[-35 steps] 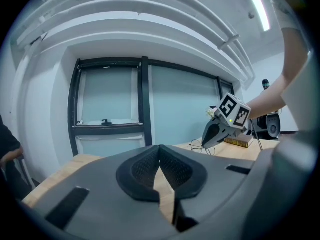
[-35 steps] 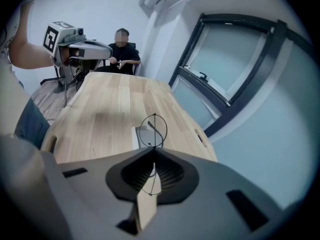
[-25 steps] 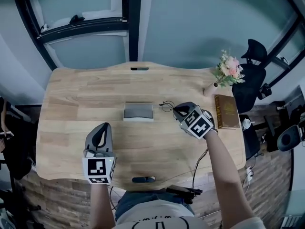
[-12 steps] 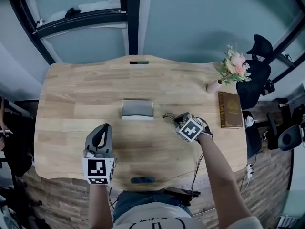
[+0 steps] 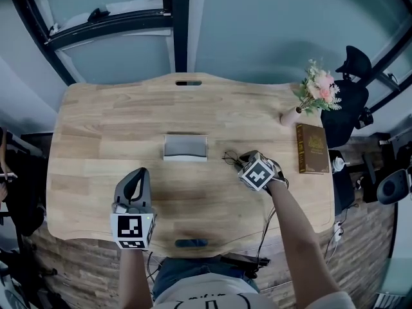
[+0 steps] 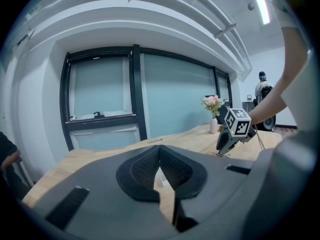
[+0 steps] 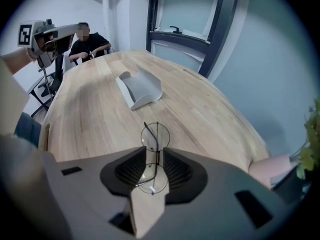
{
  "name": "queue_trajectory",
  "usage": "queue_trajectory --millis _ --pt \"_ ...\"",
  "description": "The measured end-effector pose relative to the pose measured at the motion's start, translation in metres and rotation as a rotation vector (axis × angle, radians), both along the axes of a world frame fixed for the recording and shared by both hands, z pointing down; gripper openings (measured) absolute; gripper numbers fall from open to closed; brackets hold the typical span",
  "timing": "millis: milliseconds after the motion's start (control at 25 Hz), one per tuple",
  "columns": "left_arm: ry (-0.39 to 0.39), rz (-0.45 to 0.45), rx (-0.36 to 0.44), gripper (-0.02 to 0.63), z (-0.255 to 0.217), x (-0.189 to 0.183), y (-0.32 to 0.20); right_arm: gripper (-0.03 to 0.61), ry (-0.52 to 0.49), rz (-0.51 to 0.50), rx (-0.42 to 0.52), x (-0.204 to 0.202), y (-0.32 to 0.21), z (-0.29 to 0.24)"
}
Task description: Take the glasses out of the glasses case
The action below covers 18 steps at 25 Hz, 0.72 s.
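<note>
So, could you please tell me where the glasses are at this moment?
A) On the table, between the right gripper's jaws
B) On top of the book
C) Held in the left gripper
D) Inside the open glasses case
A: the right gripper view shows the glasses on the table between the jaws of the right gripper, which are opening, while the glasses case lies open farther back.

Cool, even light; ceiling strip lamp (image 6: pixel 260 4) blown out; soft shadows on table (image 5: pixel 96 140); gripper views fisheye w/ dark corners, near fg blurry.
</note>
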<state>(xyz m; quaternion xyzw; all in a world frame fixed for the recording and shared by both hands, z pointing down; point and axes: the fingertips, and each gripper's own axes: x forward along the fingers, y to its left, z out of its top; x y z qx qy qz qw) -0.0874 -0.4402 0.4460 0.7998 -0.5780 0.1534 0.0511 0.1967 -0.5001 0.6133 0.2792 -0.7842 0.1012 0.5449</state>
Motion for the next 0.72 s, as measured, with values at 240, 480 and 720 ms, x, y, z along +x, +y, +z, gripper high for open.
queue_trajectory --millis 240,480,720 --pt "-0.003 -0.006 0.065 0.015 -0.023 0.011 0.007 0.140 -0.173 0.058 0.219 -0.010 0.005 -0.085" --pt "-0.015 -0.007 0.140 0.015 -0.051 0.032 0.028 0.053 -0.399 0.141 0.487 -0.018 0.040 -0.183" --pt "-0.027 -0.012 0.227 0.015 -0.089 0.045 0.054 0.011 -0.562 0.168 0.675 -0.022 0.090 -0.250"
